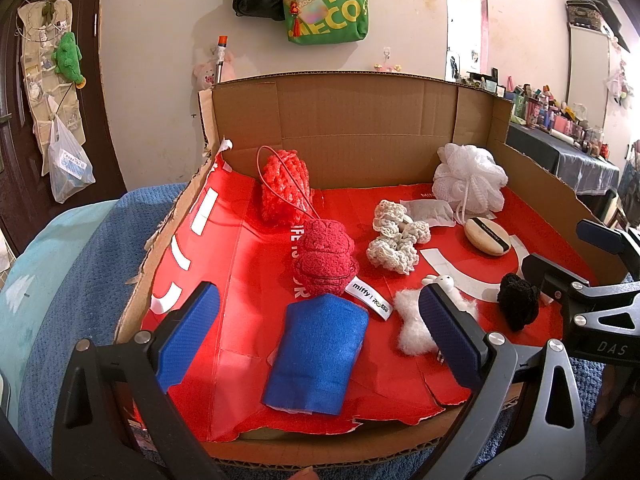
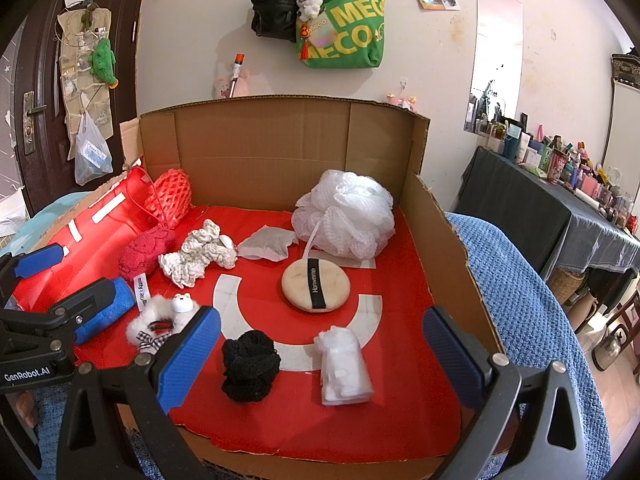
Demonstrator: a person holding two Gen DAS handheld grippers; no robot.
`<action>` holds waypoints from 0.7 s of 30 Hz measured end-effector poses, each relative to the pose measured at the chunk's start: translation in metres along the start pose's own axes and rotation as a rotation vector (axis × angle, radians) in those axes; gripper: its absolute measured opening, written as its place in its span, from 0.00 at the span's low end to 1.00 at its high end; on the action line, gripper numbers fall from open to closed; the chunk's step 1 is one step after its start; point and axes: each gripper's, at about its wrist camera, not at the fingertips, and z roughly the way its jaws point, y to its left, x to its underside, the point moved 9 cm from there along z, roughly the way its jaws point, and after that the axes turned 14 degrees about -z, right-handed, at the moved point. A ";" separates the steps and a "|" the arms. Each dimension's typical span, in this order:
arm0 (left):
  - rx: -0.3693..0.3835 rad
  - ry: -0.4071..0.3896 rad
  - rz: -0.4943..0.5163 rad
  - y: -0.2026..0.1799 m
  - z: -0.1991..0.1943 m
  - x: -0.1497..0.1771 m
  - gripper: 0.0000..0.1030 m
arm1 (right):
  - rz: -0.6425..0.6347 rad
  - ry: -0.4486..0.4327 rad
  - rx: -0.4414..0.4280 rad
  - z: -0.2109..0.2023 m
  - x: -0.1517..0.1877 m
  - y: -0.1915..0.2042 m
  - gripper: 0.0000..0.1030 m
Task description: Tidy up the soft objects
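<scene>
Grippers left (image 1: 320, 332) and right (image 2: 320, 354) (both spread wide, empty) above the red-lined cardboard box (image 2: 280, 152)

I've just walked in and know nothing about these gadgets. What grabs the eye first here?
Probably the bright red lining of the open cardboard box, strewn with soft things. A big white mesh bath puff sits at the back right, a folded blue cloth at the front left, and a black knitted bundle near the front. Both blue-padded grippers, left and right, hover open at the box's near edge.
</scene>
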 end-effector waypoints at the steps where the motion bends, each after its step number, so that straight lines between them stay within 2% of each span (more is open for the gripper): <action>1: 0.000 0.000 0.000 0.000 0.000 0.000 0.98 | 0.000 0.000 0.000 0.000 0.000 0.000 1.00; 16: -0.004 0.003 0.003 0.001 0.001 0.001 0.99 | 0.003 -0.001 0.004 0.001 0.000 0.000 1.00; 21: 0.009 -0.009 -0.020 0.002 -0.009 0.000 0.99 | 0.030 -0.035 0.005 -0.009 -0.001 -0.007 1.00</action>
